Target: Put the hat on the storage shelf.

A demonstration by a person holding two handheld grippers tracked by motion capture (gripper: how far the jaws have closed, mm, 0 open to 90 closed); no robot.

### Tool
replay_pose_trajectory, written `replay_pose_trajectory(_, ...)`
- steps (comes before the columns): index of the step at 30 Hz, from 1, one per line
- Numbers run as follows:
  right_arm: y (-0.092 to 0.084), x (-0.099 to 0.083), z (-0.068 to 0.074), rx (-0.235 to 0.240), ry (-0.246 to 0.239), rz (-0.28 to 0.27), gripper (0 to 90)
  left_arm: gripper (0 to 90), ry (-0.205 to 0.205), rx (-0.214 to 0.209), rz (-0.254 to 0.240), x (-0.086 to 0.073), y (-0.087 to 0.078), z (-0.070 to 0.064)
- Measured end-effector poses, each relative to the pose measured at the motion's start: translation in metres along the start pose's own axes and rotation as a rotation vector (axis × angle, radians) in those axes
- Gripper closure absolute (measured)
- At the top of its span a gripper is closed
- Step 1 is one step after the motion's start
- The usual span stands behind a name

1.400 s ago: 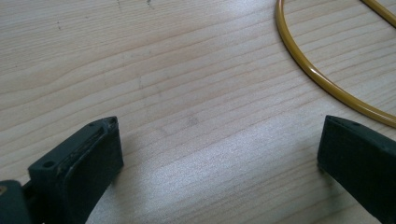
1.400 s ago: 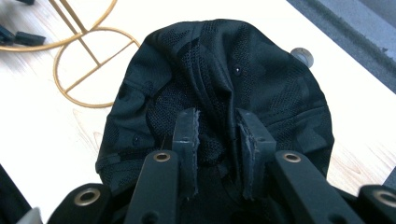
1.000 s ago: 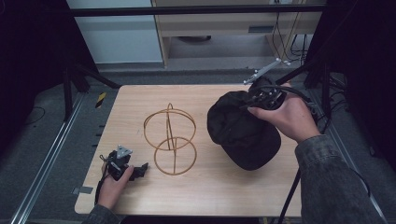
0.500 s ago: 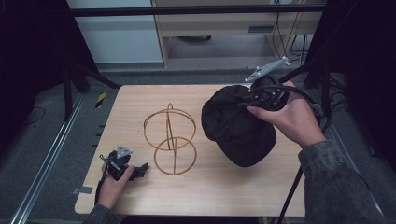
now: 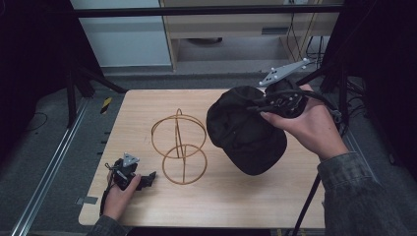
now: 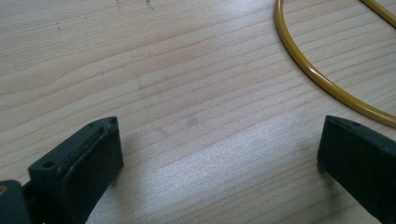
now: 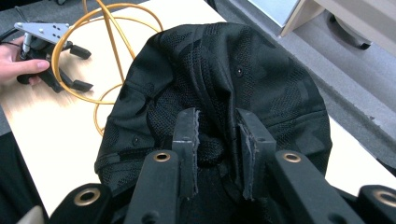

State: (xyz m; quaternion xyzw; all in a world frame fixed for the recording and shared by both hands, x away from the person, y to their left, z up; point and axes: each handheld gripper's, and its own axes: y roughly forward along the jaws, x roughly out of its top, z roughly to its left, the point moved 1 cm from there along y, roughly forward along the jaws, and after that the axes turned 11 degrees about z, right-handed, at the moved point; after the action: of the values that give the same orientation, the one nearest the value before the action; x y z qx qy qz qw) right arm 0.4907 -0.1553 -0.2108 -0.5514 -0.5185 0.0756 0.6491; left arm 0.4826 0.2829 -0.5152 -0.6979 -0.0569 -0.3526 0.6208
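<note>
1. Your right gripper (image 7: pixel 218 135) pinches a fold of the black cap (image 5: pixel 246 130) between its fingers, holding it tilted above the table (image 5: pixel 231 196).
2. Your left gripper (image 5: pixel 147 178) rests on the table, fingers spread wide and empty, the gold wire stand (image 5: pixel 179 147) just beyond them.

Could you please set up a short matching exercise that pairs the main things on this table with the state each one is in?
Column one:
1. black fabric cap
2. golden wire stand of crossed hoops
3. left claw
4. right claw

Column two:
A. jaws apart, nothing between them, low over the light wooden table
B. pinched at its crown and hanging
C. standing free in the middle of the table
D. shut on fabric

Pairs: 1-B, 2-C, 3-A, 4-D
</note>
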Motion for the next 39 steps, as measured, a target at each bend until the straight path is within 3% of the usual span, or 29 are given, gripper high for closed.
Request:
replay_pose_trajectory(8, -0.005, 0.008, 0.001, 0.008, -0.008, -0.025, 71.5, 0.0, 0.002, -0.001, 0.000, 0.001, 0.000, 0.000)
replay_pose_trajectory(18, -0.012, 0.013, 0.003, -0.015, -0.010, -0.037, 71.5, 0.0, 0.004, -0.002, 0.000, 0.000, 0.000, 0.000)
replay_pose_trajectory(39, -0.019, 0.039, 0.020, 0.019, -0.057, -0.112, 71.4, 0.0, 0.006, -0.002, 0.003, 0.000, 0.000, 0.000)
